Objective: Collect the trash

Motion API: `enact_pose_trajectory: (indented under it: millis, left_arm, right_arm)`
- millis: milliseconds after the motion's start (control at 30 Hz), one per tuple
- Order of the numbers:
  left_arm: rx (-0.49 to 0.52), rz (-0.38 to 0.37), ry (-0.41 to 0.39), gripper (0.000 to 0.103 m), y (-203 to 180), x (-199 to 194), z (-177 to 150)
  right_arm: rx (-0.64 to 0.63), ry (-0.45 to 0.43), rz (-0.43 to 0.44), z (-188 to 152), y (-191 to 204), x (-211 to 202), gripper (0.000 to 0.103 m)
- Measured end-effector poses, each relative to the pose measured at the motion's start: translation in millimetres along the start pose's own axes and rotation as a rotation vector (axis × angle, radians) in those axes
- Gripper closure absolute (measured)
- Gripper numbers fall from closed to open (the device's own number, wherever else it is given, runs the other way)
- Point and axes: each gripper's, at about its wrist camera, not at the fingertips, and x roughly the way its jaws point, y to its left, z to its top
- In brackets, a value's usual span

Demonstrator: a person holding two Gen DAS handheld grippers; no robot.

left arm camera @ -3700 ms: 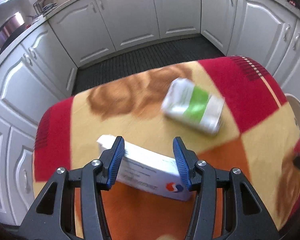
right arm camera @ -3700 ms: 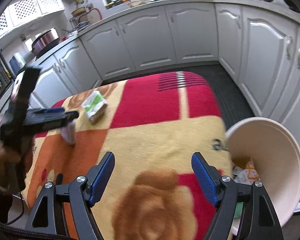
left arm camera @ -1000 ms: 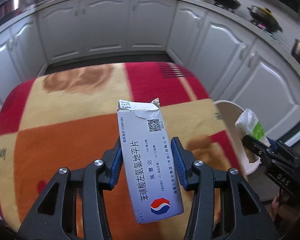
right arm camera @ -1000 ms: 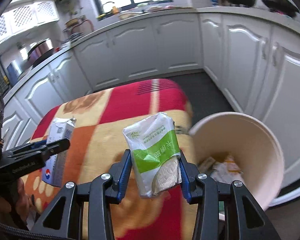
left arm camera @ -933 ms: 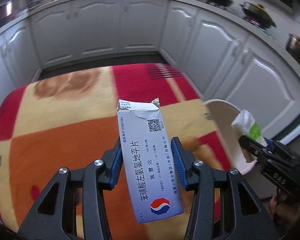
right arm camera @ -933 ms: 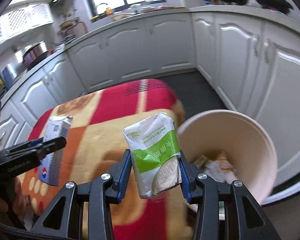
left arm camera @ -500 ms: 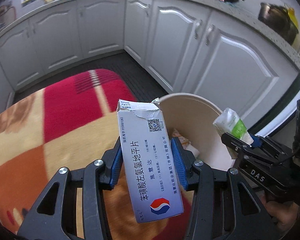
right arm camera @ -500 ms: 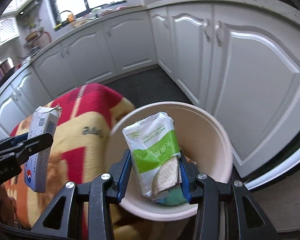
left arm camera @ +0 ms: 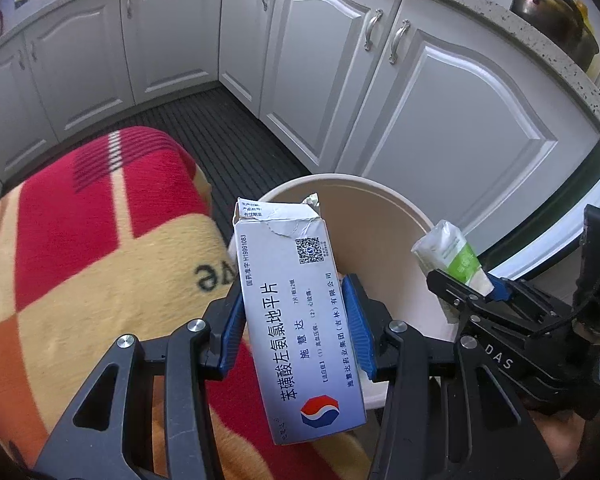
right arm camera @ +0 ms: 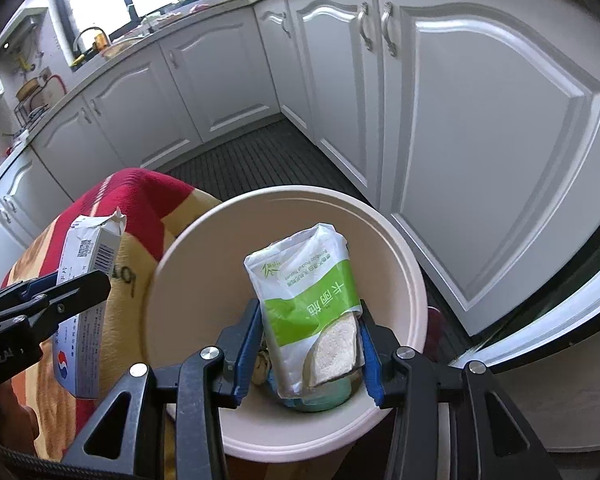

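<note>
Altogether one box (left arm camera: 300, 320), one packet (right arm camera: 312, 308), one bin (right arm camera: 204, 264)

We see both views lit by soft daylight, brightest at the window (right arm camera: 96, 4) in the right wrist view's upper left corner (it is blown out to white), with a faint sheen on the cabinet doors (right arm camera: 480, 128). The fisheye bends the counter edges and darkens every corner. The blanket (left arm camera: 80, 264) looks slightly smeared, while the print on the medicine box (left arm camera: 300, 320) is crisp.
</note>
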Motion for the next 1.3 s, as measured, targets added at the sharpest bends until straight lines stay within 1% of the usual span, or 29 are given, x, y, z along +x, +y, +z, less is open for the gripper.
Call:
enact_pose_trajectory:
  millis: [67, 100, 133, 200, 267, 300, 467, 567, 633, 667, 733, 800, 900, 967, 1067, 1133, 1233, 1300]
  left_arm:
    - [-0.005, -0.014, 0.006, 0.057, -1.6, 3.6, 2.0]
    - [-0.007, -0.023, 0.008, 0.056, -2.1, 4.7, 2.2]
    - [-0.011, -0.026, 0.009, 0.056, -2.8, 5.8, 2.2]
    - [-0.011, -0.022, 0.016, 0.055, -4.1, 8.3, 2.0]
    - [-0.011, -0.023, 0.021, 0.048, -4.1, 8.6, 0.3]
    - [-0.012, -0.022, 0.019, 0.047, -4.1, 8.5, -0.4]
    - [0.006, 0.012, -0.009, 0.046, -4.6, 2.0, -3.9]
    - [0.035, 0.051, -0.066, 0.046, -5.6, -10.3, -8.5]
    - [0.054, 0.084, -0.107, 0.046, -5.5, -22.7, -13.7]
    - [0.055, 0.093, -0.114, 0.046, -4.2, -26.8, -14.8]
    - [0.047, 0.108, -0.142, 0.046, -0.3, -37.2, -18.7]
    - [0.041, 0.130, -0.181, 0.046, 4.2, -49.7, -22.9]
    - [0.045, 0.185, -0.229, 0.046, 9.3, -69.3, -29.9]
    - [0.031, 0.197, -0.261, 0.046, 15.8, -85.9, -35.7]
    - [0.028, 0.212, -0.306, 0.046, 20.2, -109.8, -41.5]
    - [0.030, 0.240, -0.357, 0.046, 21.6, -130.2, -46.7]
    - [0.025, 0.246, -0.425, 0.046, 22.6, -155.8, -54.1]
    - [0.012, 0.247, -0.466, 0.043, 26.1, -172.6, -59.4]
  right_arm:
    - [0.010, 0.007, 0.002, 0.5, -2.9, 3.7, 0.058]
    - [0.017, 0.009, 0.002, 1.0, -3.9, 5.0, 0.051]
    - [0.027, 0.008, 0.002, 1.2, -5.8, 5.7, 0.047]
    - [0.034, 0.005, 0.004, 0.0, -7.3, 5.4, 0.045]
    - [0.036, 0.011, 0.005, -1.9, -7.7, 5.8, 0.042]
    - [0.038, 0.014, 0.007, -2.5, -7.4, 6.0, 0.040]
    - [0.044, 0.021, 0.013, -10.5, -7.9, 5.2, 0.040]
    - [0.040, 0.011, 0.008, -15.3, -7.7, 1.2, 0.039]
    - [0.031, -0.013, -0.003, -18.2, -5.5, -5.7, 0.038]
    - [0.026, -0.027, -0.006, -18.6, -3.7, -9.7, 0.037]
    - [0.019, -0.064, -0.013, -20.1, 0.5, -20.5, 0.030]
    - [0.011, -0.107, -0.021, -22.1, 6.0, -33.7, 0.030]
    - [0.000, -0.158, -0.040, -23.3, 15.8, -53.4, 0.029]
    - [-0.009, -0.197, -0.041, -23.2, 24.0, -68.7, 0.027]
    - [-0.030, -0.268, -0.060, -24.4, 40.1, -93.8, 0.026]
    - [-0.042, -0.303, -0.080, -25.1, 51.5, -110.2, 0.020]
    - [-0.050, -0.352, -0.097, -26.3, 62.2, -130.7, 0.015]
    - [-0.054, -0.384, -0.093, -27.7, 69.1, -145.7, 0.013]
